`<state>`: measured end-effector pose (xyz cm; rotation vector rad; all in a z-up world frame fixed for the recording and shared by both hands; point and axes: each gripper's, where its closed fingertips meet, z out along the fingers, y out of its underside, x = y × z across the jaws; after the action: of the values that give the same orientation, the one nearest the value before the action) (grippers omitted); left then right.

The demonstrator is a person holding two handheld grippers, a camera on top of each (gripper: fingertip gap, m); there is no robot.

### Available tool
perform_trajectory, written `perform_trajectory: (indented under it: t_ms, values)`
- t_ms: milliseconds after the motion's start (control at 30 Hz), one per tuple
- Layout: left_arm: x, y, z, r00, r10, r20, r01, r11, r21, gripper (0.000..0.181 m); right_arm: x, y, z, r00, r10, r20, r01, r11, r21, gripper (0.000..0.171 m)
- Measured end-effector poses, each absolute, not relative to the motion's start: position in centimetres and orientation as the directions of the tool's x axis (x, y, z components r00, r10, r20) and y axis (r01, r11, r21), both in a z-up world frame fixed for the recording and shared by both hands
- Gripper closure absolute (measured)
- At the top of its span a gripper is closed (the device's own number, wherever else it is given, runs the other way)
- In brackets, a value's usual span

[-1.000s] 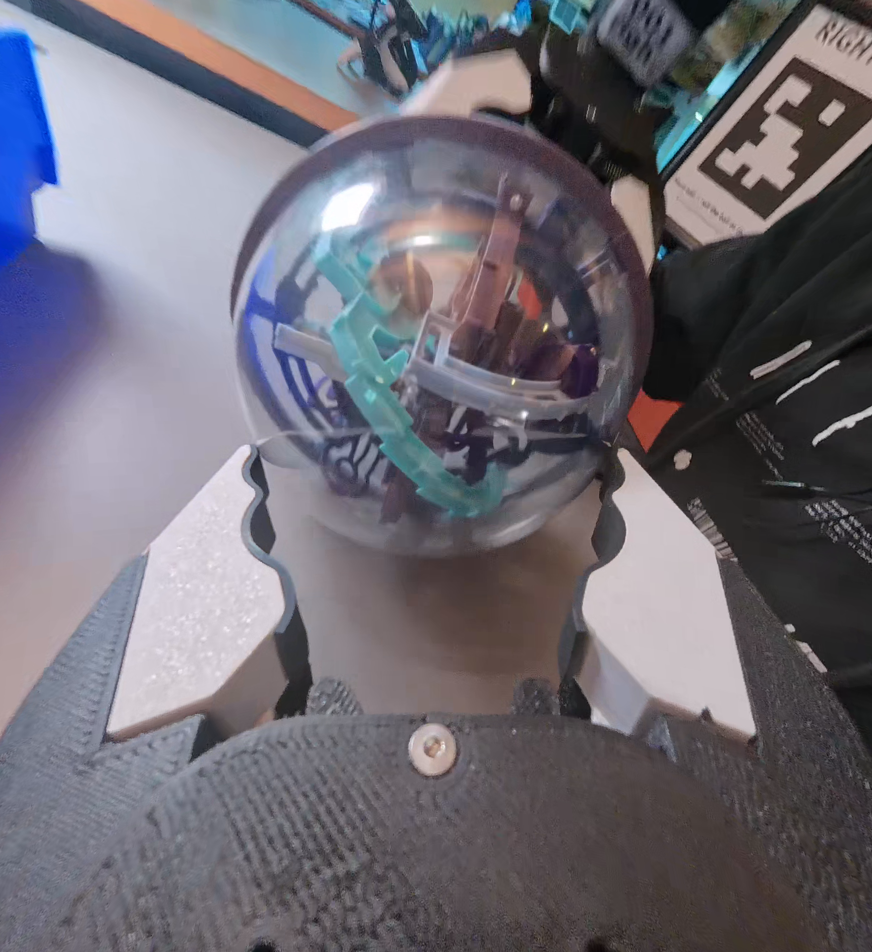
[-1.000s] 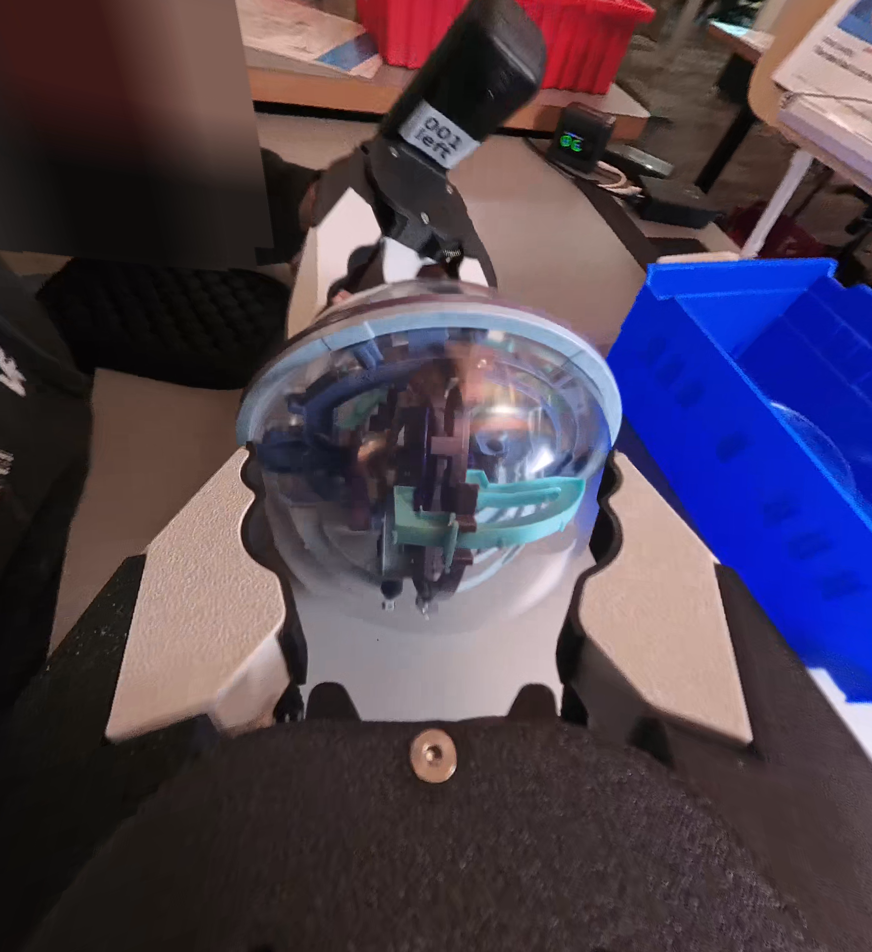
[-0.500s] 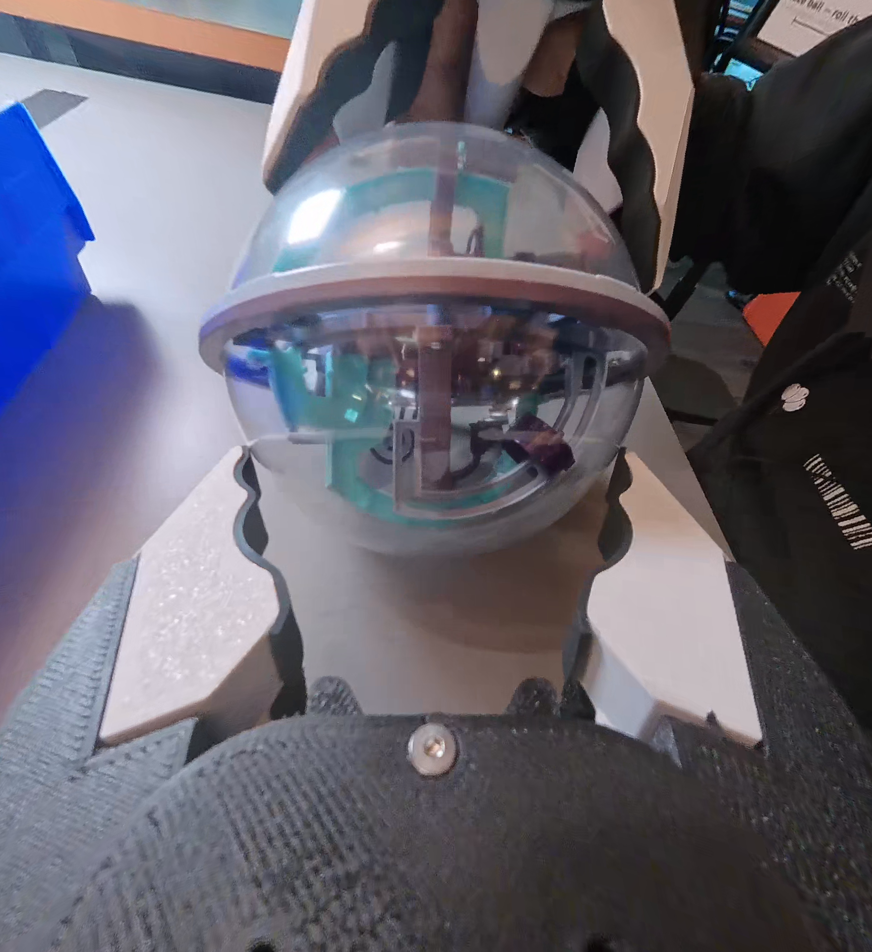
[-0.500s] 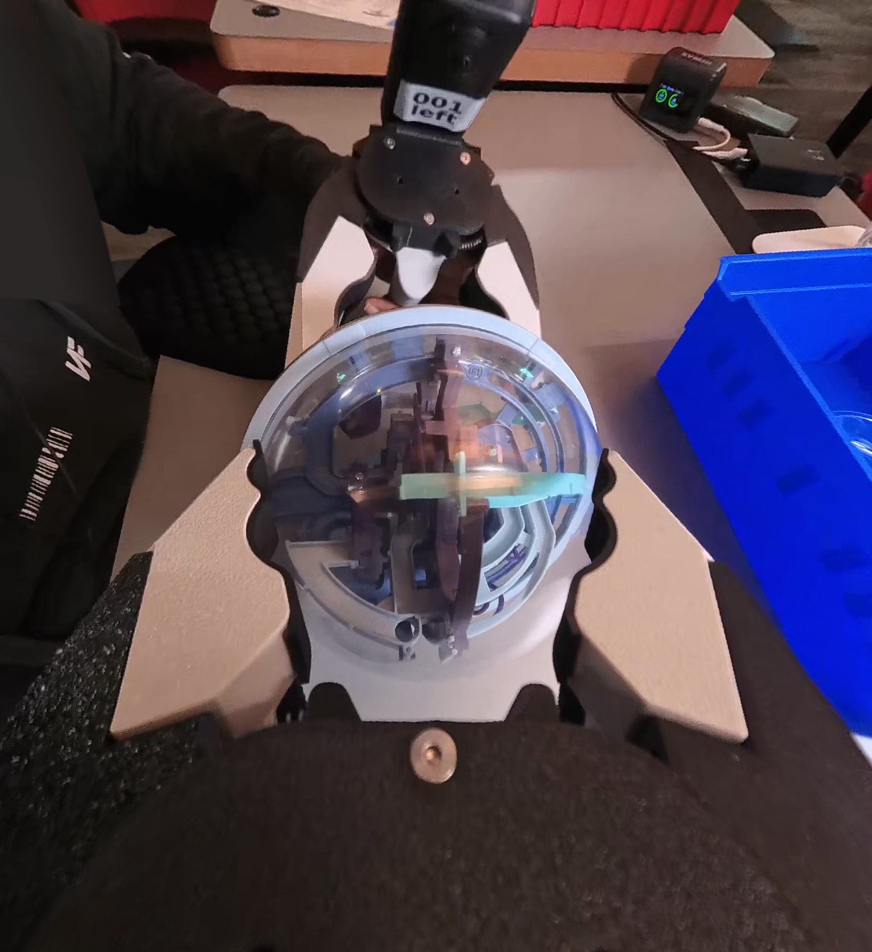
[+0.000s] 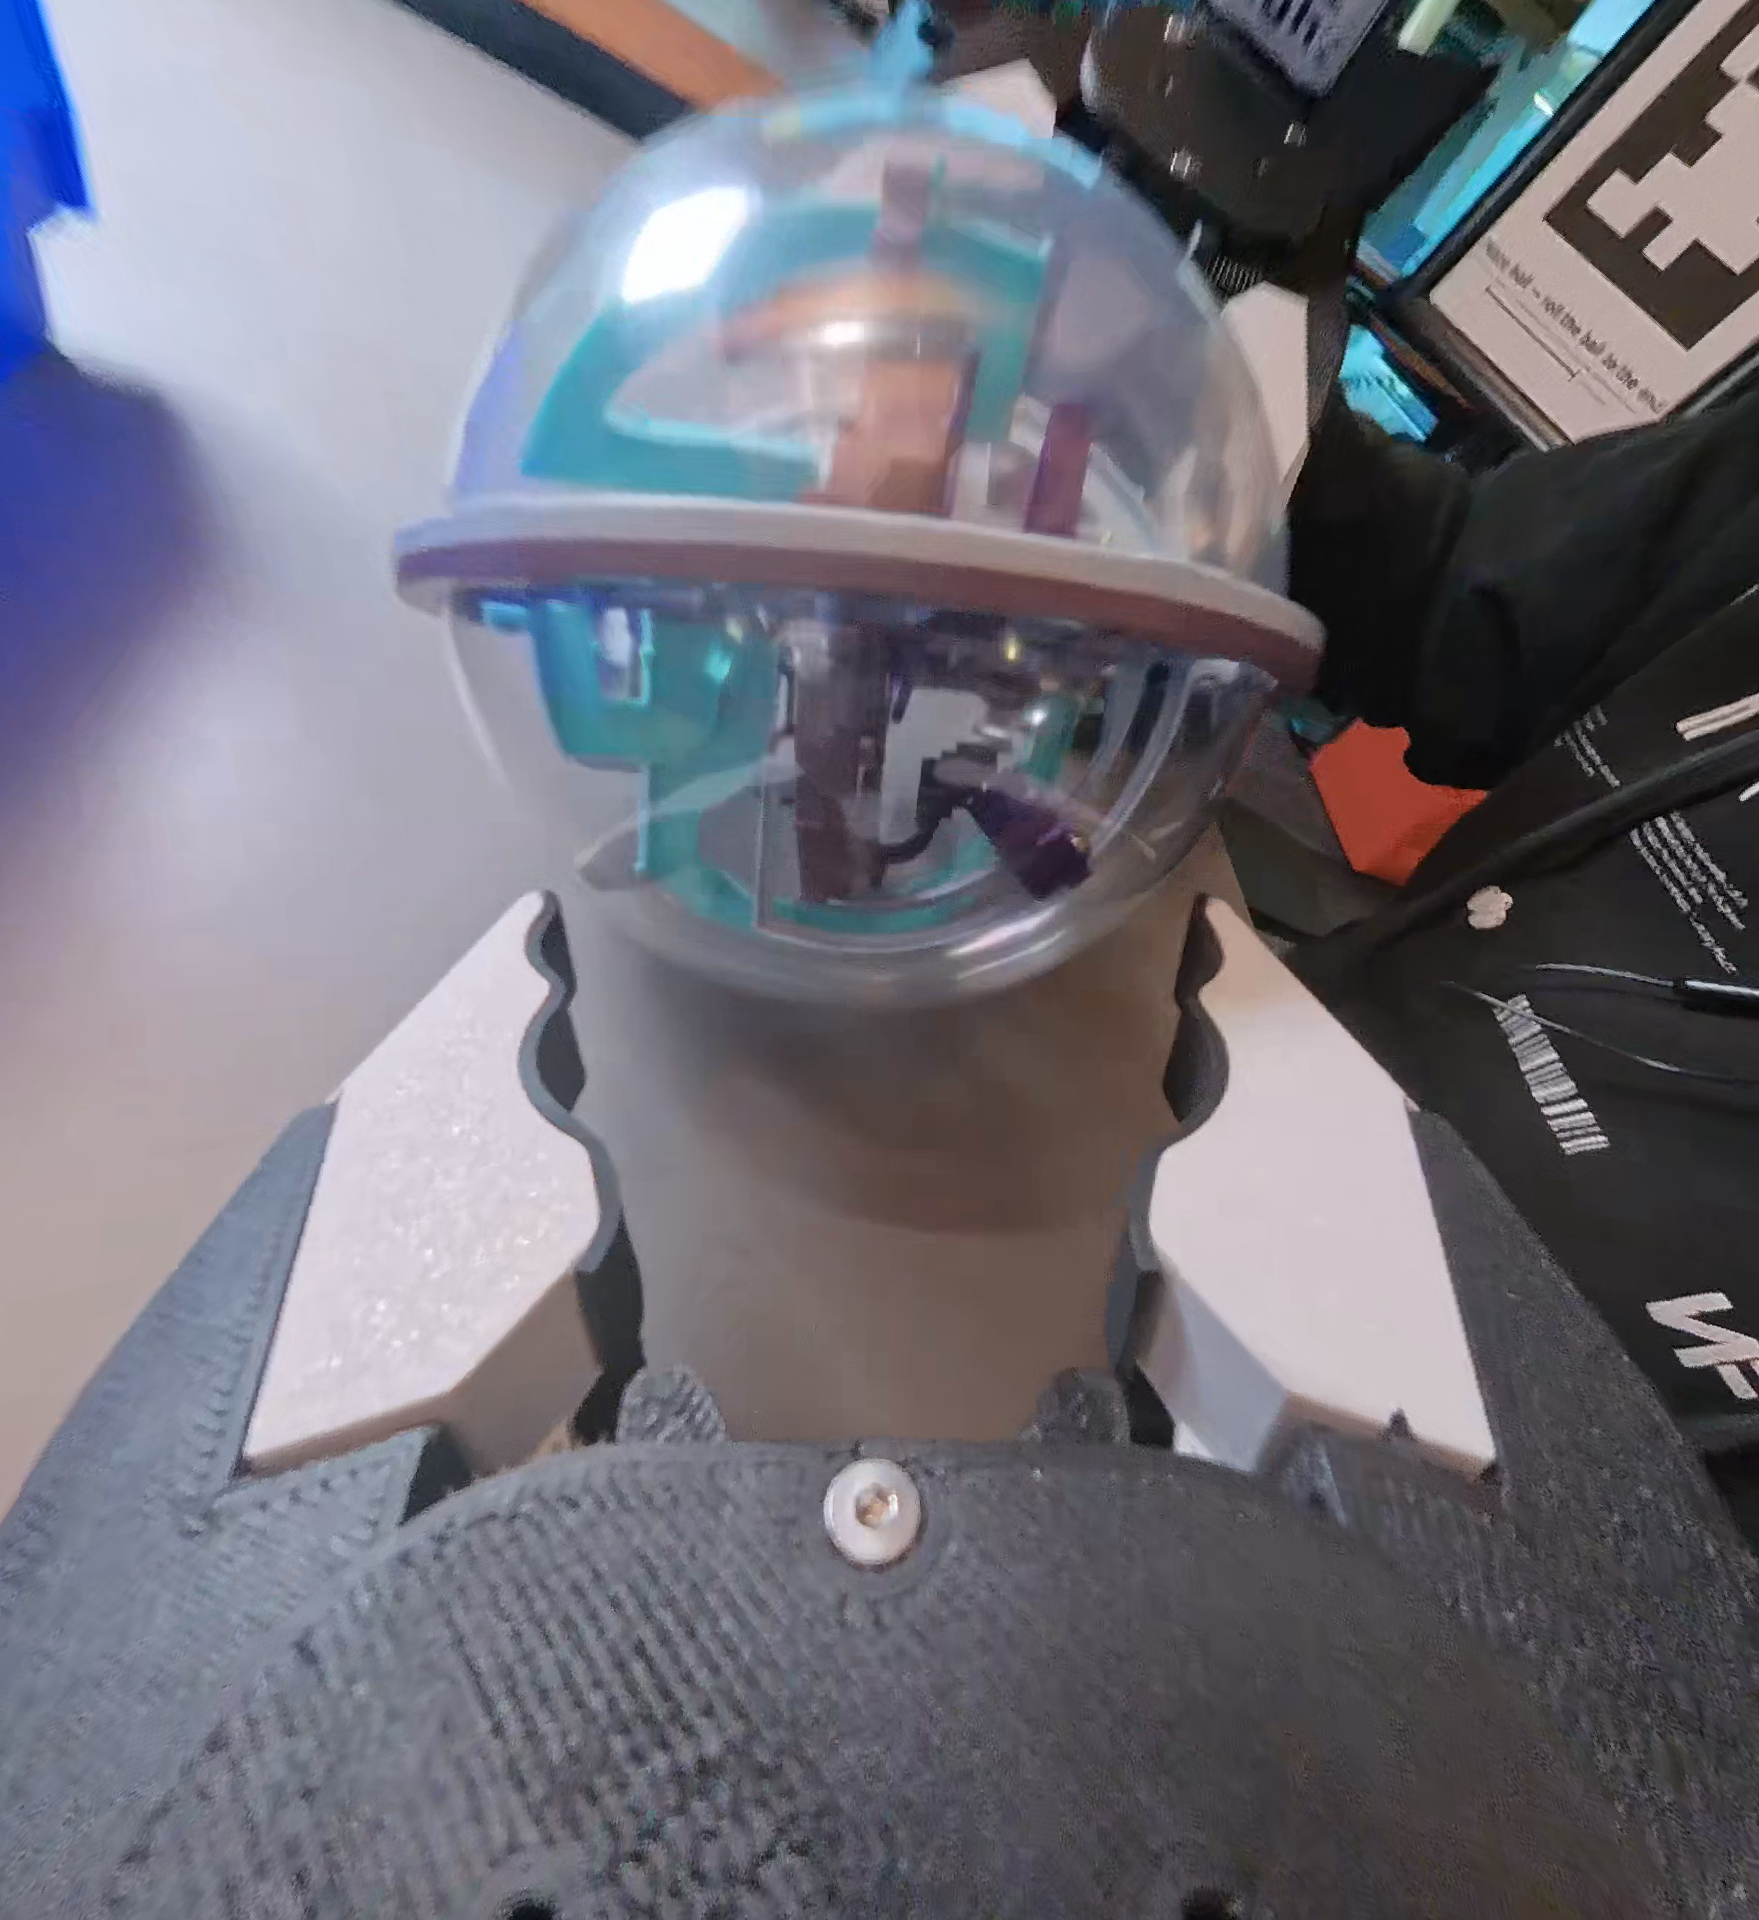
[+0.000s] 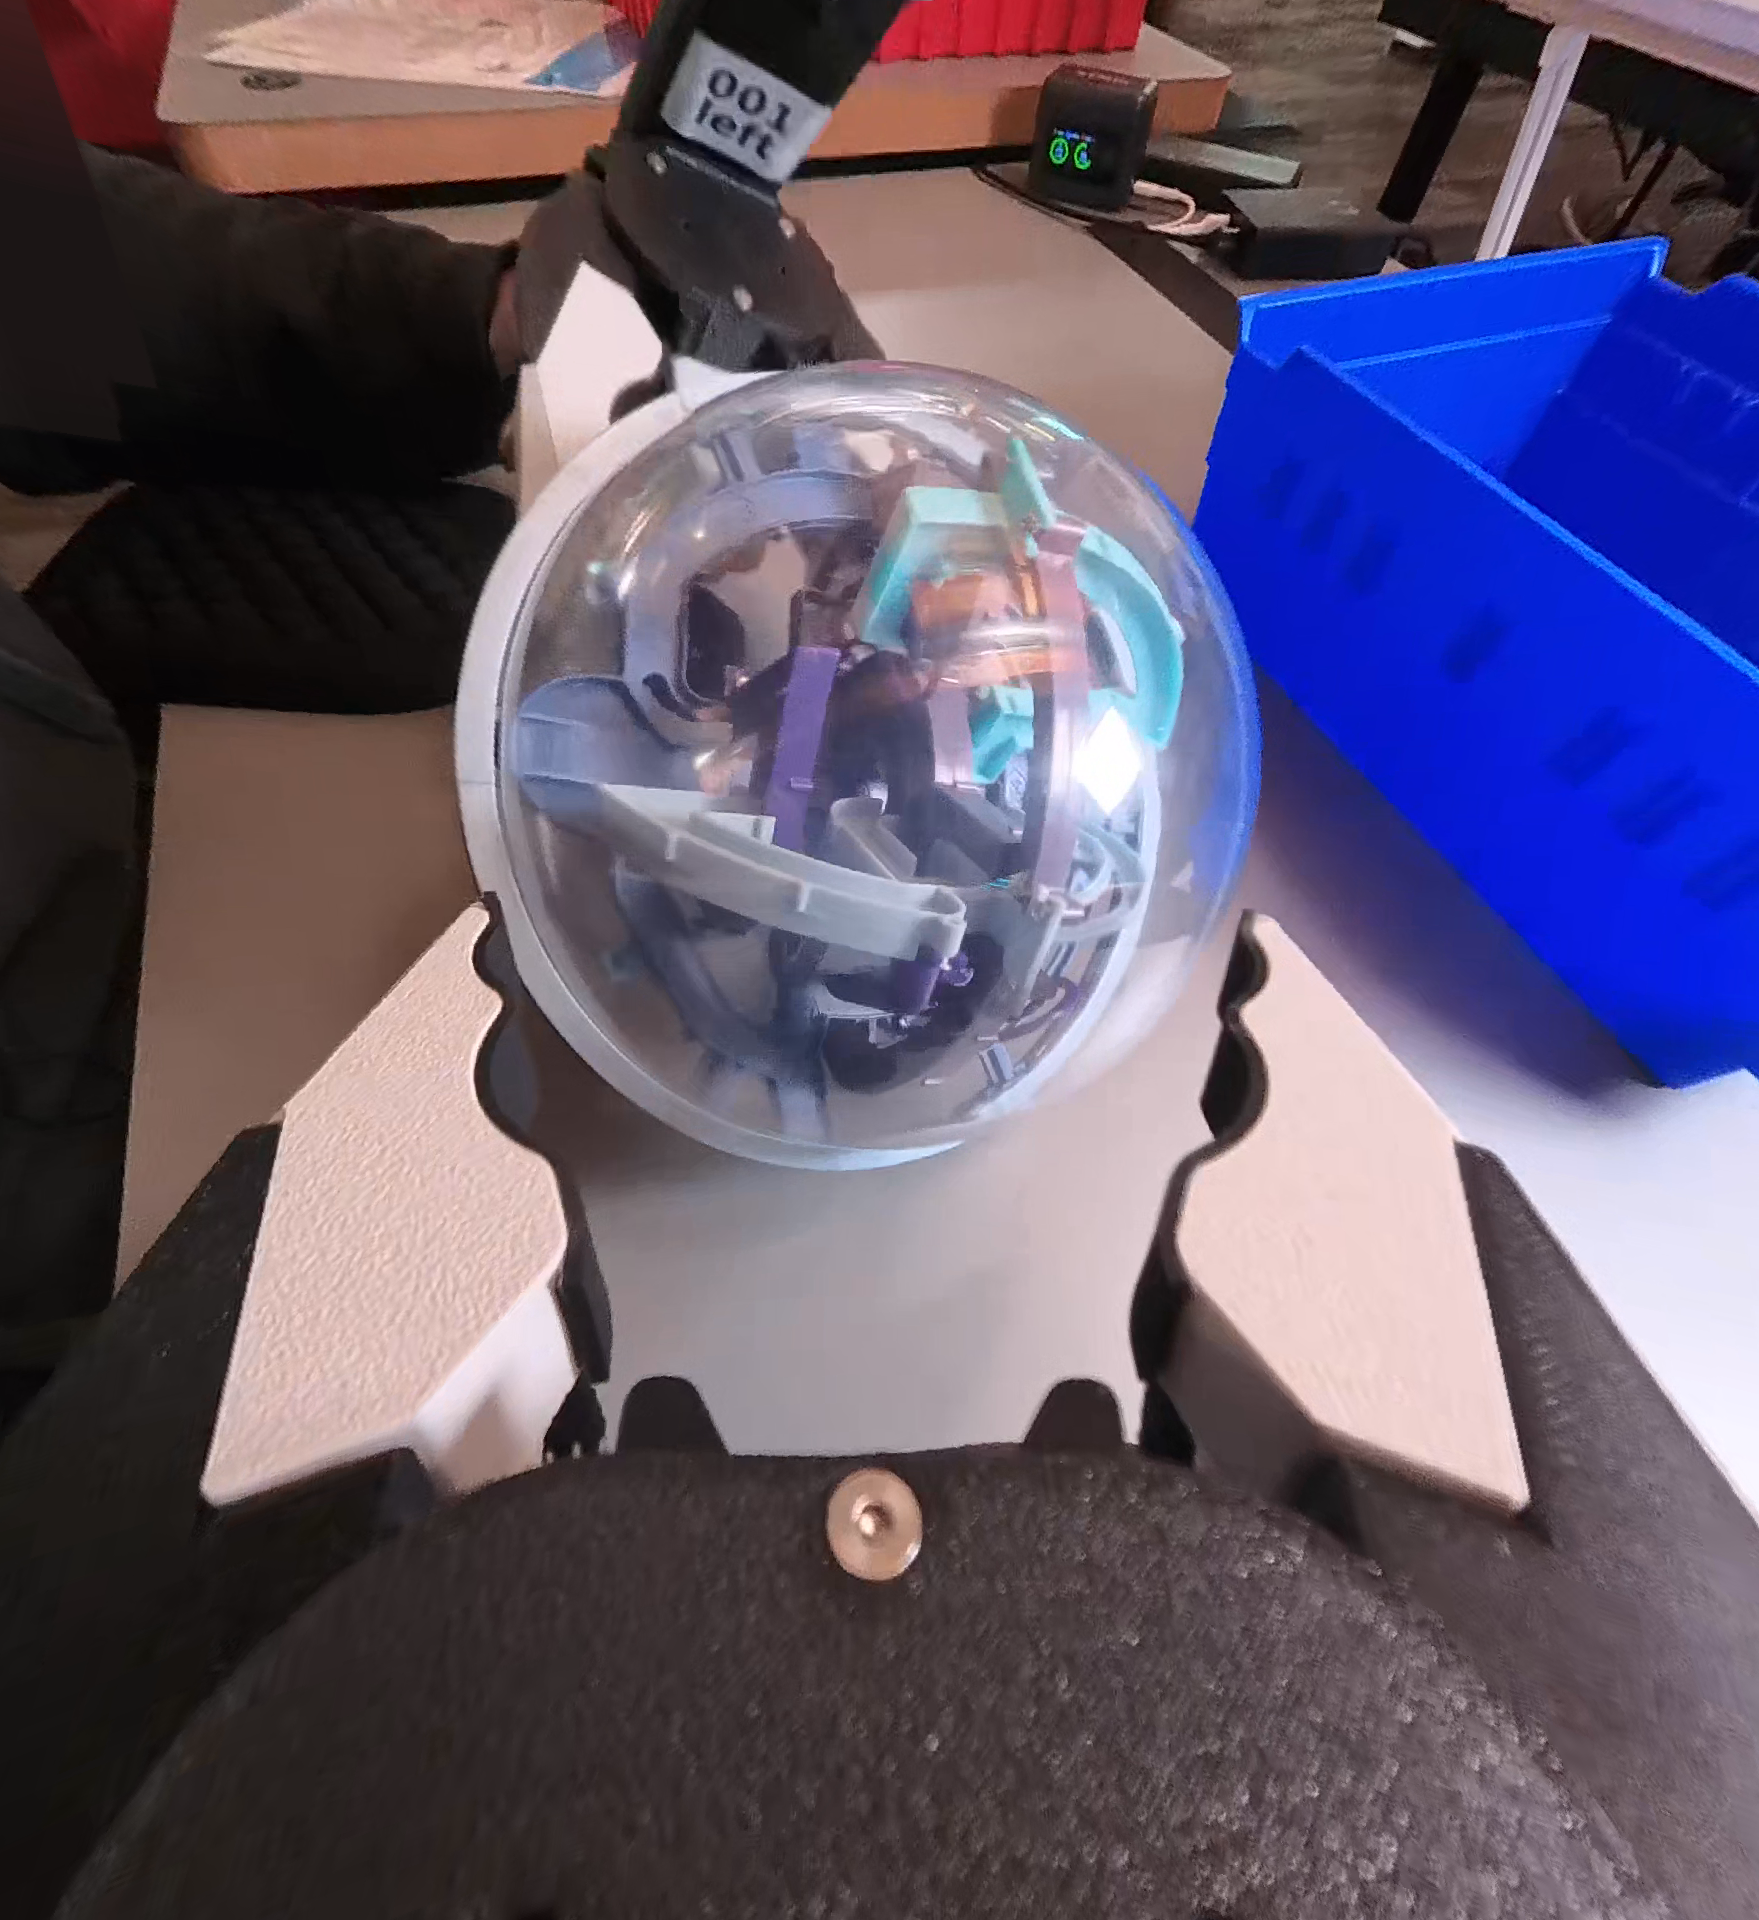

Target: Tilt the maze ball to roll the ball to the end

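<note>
The maze ball (image 5: 854,582) (image 6: 854,769) is in the air above the table (image 6: 314,883), held between the two tongs that face each other. The left tongs (image 5: 870,935) are spread wide and the lower half of the ball sits between their tips. The right tongs (image 6: 870,935) are also wide, with the ball between their tips. I cannot tell if the fingers press on the shell. In the left view the grey ring around the ball lies almost level. The small ball inside is not clear to see. A blue bin (image 6: 1540,644) stands on the table just beside the maze ball.
</note>
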<state>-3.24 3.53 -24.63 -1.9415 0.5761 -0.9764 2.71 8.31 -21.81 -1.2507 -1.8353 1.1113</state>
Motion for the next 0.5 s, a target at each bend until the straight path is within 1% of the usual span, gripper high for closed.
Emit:
perform_trajectory:
  t_ms: [67,100,133,200,233,267,367,467,500]
  values:
    - [-4.5,4.0,-22.8,0.629,-0.707,0.323,-0.009,-0.422,-0.907,0.056,2.6,8.4,-21.8,-0.347,0.937,0.031,0.393,0.175,-0.903,0.042]
    - [-4.9,4.2,-21.8,0.649,-0.720,0.245,-0.037,-0.352,-0.935,0.054,2.5,8.5,-21.7,-0.352,0.936,0.025,0.394,0.172,-0.903,0.043]
    - [-5.1,4.4,-21.2,0.673,-0.726,0.139,-0.107,-0.281,-0.954,0.053,2.3,8.6,-21.7,-0.359,0.933,0.018,0.394,0.169,-0.904,0.045]
    - [-5.4,5.0,-21.1,0.684,-0.722,-0.108,-0.318,-0.162,-0.934,0.050,1.8,8.8,-21.4,-0.377,0.926,-0.004,0.396,0.157,-0.905,0.050]
    - [-5.3,5.4,-21.0,0.671,-0.716,-0.194,-0.391,-0.118,-0.913,0.050,1.5,8.9,-21.2,-0.391,0.920,-0.024,0.402,0.148,-0.904,0.052]
    - [-5.1,5.6,-20.9,0.649,-0.722,-0.240,-0.432,-0.090,-0.897,0.049,1.2,8.9,-21.1,-0.407,0.912,-0.050,0.414,0.135,-0.900,0.052]
    - [-4.6,5.9,-21.5,0.621,-0.751,-0.222,-0.447,-0.107,-0.888,0.047,0.1,9.4,-21.0,-0.433,0.889,-0.150,0.477,0.085,-0.875,0.053]
    - [-5.2,6.5,-22.9,0.647,-0.726,-0.234,-0.476,-0.143,-0.868,0.043,-1.4,9.8,-20.8,-0.434,0.866,-0.247,0.544,0.033,-0.838,0.050]
    - [-5.5,6.6,-23.0,0.662,-0.721,-0.207,-0.453,-0.165,-0.876,0.043,-1.8,9.9,-20.8,-0.433,0.859,-0.275,0.562,0.018,-0.827,0.049]
